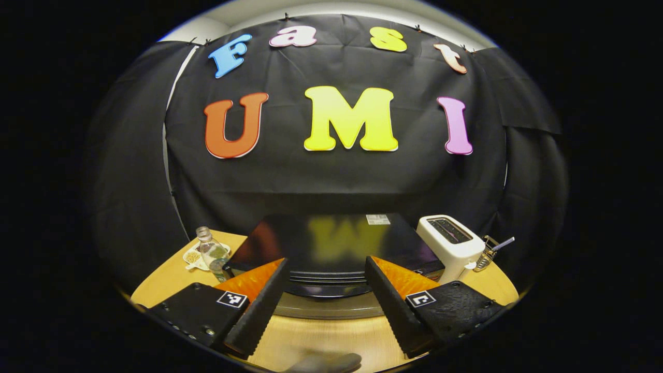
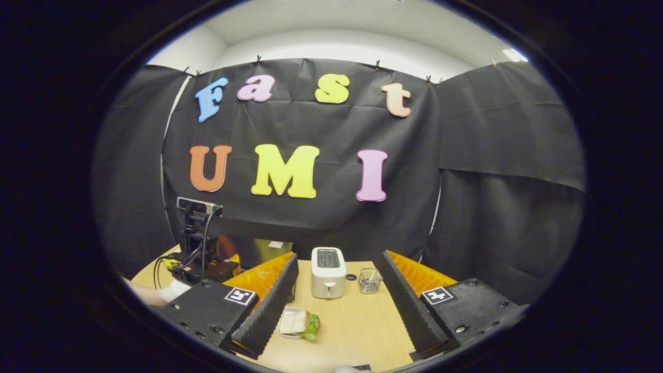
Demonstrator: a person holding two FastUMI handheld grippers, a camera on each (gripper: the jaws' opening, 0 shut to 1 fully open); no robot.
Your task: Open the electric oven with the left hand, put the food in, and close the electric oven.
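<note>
Wooden table (image 1: 331,339) underneath everything. On it, at its far side against the cloth wall, the electric oven (image 1: 331,238): black, glossy-topped, close ahead in the left gripper view, door shut as far as can be told. Just right of it, a white toaster (image 1: 449,246), then a small wire holder (image 1: 487,253) with a utensil. At the oven's left corner, a clear bottle (image 1: 211,251) beside a small dish (image 1: 194,257) of bits.

In the right gripper view, the food, a sandwich (image 2: 299,324) on a small plate, lying on the table near the front, before the toaster. Farther left there, the left gripper (image 2: 199,254) held up by a hand (image 2: 155,294) in front of the oven.

Left gripper's own fingers (image 1: 259,305) wide apart, hovering level with the oven's top edge, clasping nothing. Right gripper (image 2: 339,305) likewise spread, poised above the table, the sandwich just inside its left finger.
</note>
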